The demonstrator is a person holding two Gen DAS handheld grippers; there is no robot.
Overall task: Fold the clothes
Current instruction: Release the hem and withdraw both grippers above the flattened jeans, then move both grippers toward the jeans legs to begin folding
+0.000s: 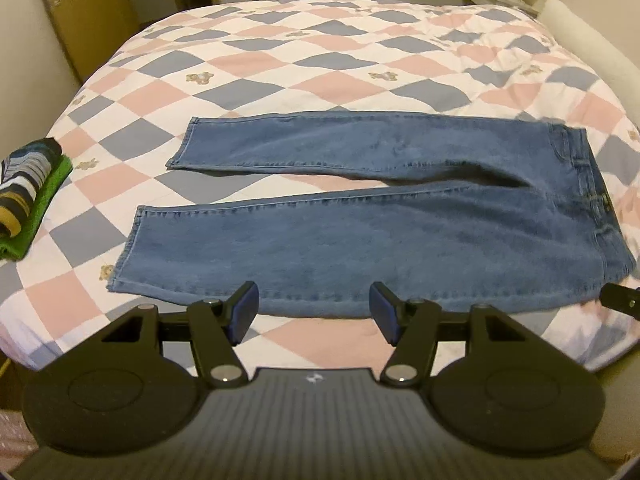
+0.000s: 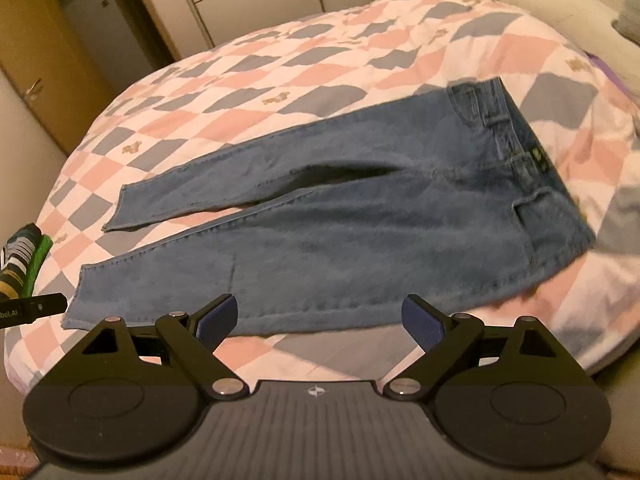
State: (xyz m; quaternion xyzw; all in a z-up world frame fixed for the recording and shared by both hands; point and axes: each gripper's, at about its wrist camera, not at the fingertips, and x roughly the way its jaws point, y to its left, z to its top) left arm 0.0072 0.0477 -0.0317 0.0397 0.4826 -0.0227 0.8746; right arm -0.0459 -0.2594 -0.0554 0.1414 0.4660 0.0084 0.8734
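Blue jeans (image 1: pixel 360 216) lie flat on the checked bed (image 1: pixel 320 60), legs spread apart, waistband to the right. The left gripper (image 1: pixel 314 312) and right gripper (image 2: pixel 320 320) hover at the near leg's edge, fingers spread wide, holding nothing. A folded pile (image 1: pixel 24 196) at the left is cut off by the frame.

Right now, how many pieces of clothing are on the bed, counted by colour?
Blue: 1, the jeans, spread flat.
Green: 1, a folded piece at the bed's edge.
Striped: 1, a folded piece on top of the green one.
Total: 3
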